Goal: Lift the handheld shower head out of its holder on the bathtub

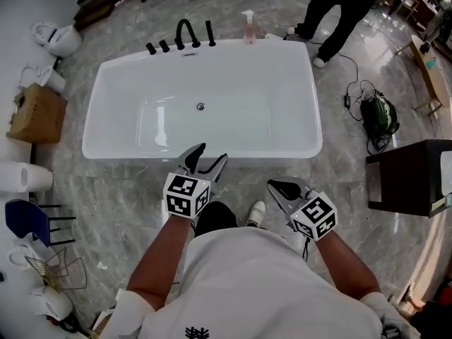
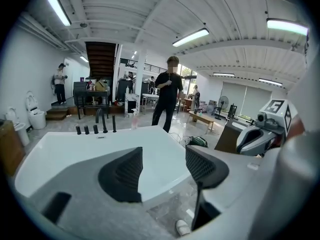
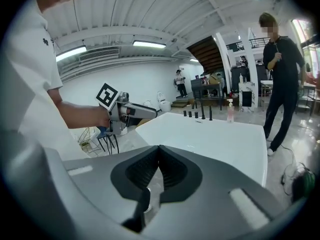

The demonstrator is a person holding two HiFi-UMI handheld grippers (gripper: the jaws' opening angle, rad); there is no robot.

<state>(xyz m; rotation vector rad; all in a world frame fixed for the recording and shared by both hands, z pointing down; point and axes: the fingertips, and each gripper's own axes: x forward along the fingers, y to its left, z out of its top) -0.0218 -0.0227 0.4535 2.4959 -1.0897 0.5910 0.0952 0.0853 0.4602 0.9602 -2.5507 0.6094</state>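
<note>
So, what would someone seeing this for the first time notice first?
The big white bathtub fills the middle of the head view, with a row of black fittings and a pink bottle on its far rim. At its near side the left gripper is open and empty, and the right gripper is shut. A person in black stands beyond the far right corner.

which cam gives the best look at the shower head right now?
Head view: the shower head stands unblocked on the tub's far rim, right of the spout. The left gripper view shows the shower head only as a thin, distant black stick; the right gripper view shows the shower head much the same.
</note>
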